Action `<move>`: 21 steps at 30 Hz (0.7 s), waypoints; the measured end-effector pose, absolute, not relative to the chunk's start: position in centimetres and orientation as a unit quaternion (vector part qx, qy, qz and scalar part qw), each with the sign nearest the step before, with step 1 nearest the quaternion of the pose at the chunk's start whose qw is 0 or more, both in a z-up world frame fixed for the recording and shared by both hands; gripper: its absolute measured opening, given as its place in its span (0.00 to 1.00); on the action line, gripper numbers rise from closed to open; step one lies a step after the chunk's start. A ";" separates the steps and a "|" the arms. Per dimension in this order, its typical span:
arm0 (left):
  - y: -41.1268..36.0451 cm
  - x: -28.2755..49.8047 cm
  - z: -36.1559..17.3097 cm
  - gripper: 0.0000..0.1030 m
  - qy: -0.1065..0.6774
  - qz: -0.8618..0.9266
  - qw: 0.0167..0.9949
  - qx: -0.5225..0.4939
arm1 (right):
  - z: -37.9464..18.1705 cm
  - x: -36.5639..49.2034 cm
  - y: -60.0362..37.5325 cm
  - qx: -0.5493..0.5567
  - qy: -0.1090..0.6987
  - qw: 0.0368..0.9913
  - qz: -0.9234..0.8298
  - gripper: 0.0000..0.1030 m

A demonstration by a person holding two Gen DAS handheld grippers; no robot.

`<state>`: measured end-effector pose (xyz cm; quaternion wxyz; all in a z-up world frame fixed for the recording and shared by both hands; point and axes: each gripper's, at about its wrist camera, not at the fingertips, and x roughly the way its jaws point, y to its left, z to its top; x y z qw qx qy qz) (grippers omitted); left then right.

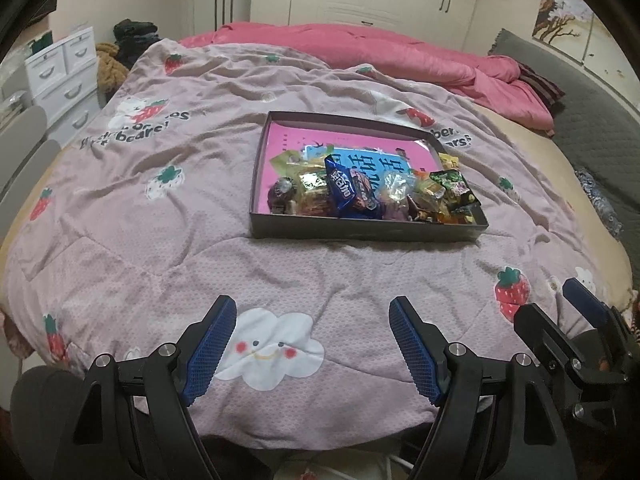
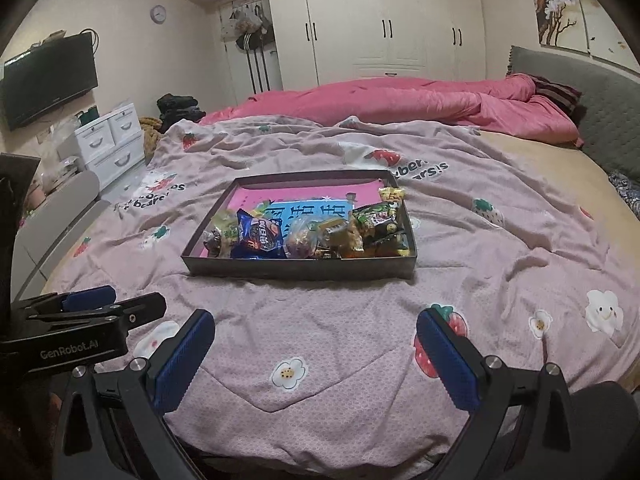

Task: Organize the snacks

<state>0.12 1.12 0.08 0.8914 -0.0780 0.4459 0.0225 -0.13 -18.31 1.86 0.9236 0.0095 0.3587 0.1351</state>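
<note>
Left gripper (image 1: 310, 344) and right gripper (image 2: 314, 354) both gape wide, holding nothing, over the near bed (image 1: 120, 220). We see snacks (image 1: 372, 192) piled at the near end of the tray (image 1: 360, 234), mid-bed.

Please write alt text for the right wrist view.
A shallow dark box of wrapped snacks sits on a pink strawberry-print quilt. The open right gripper frames the foreground; the left gripper shows at left.

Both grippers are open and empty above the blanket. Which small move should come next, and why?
Probably move the left gripper forward toward the blue cookie pack in the box; it lies on top of the pile, and both grippers are far from it.
</note>
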 end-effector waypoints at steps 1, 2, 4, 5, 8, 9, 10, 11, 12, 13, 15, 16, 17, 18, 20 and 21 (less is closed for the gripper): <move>1.1 0.1 0.1 0.78 0.446 0.022 0.892 -0.078 | 1.9 0.0 -18.3 0.010 0.360 0.923 0.135 0.99; 1.1 0.1 0.1 0.78 0.446 0.021 0.892 -0.077 | 1.8 0.1 -18.4 0.011 0.361 0.923 0.132 0.99; 1.2 0.2 0.0 0.78 0.445 0.021 0.892 -0.077 | 1.7 0.3 -18.4 0.013 0.363 0.922 0.132 0.99; 1.2 0.2 0.0 0.78 0.445 0.019 0.892 -0.077 | 1.6 0.3 -18.5 0.013 0.364 0.922 0.130 0.99; 1.2 0.2 0.0 0.78 0.445 0.020 0.892 -0.077 | 1.6 0.4 -18.6 0.011 0.363 0.923 0.127 0.99; 1.1 0.2 0.0 0.78 0.445 0.019 0.892 -0.077 | 1.6 0.5 -18.6 0.011 0.363 0.923 0.127 0.99; 1.1 0.2 0.0 0.78 0.444 0.019 0.892 -0.077 | 1.5 0.5 -18.6 0.011 0.362 0.923 0.127 0.99; 1.1 0.2 0.0 0.78 0.444 0.019 0.893 -0.077 | 1.5 0.5 -18.6 0.011 0.363 0.923 0.126 0.99; 1.1 0.2 0.0 0.78 0.444 0.019 0.893 -0.076 | 1.5 0.5 -18.6 0.011 0.364 0.923 0.126 0.99; 1.1 0.2 0.0 0.78 0.444 0.019 0.893 -0.076 | 1.5 0.5 -18.6 0.011 0.364 0.923 0.127 0.99; 1.1 0.2 0.1 0.78 0.443 0.019 0.893 -0.076 | 1.5 0.5 -18.7 0.011 0.365 0.923 0.125 0.99; 1.1 0.2 0.0 0.78 0.444 0.020 0.893 -0.076 | 1.5 0.5 -18.7 0.012 0.365 0.922 0.126 0.99; 1.1 0.2 0.0 0.78 0.443 0.019 0.893 -0.076 | 1.5 0.5 -18.7 0.011 0.365 0.923 0.125 0.99; 1.1 0.2 0.0 0.78 0.443 0.019 0.893 -0.076 | 1.5 0.5 -18.7 0.011 0.365 0.923 0.125 0.99; 1.1 0.2 0.0 0.78 0.444 0.019 0.893 -0.075 | 1.5 0.5 -18.7 0.011 0.365 0.922 0.125 0.99; 1.1 0.2 0.0 0.78 0.444 0.019 0.893 -0.074 | 1.5 0.5 -18.7 0.010 0.365 0.923 0.125 0.99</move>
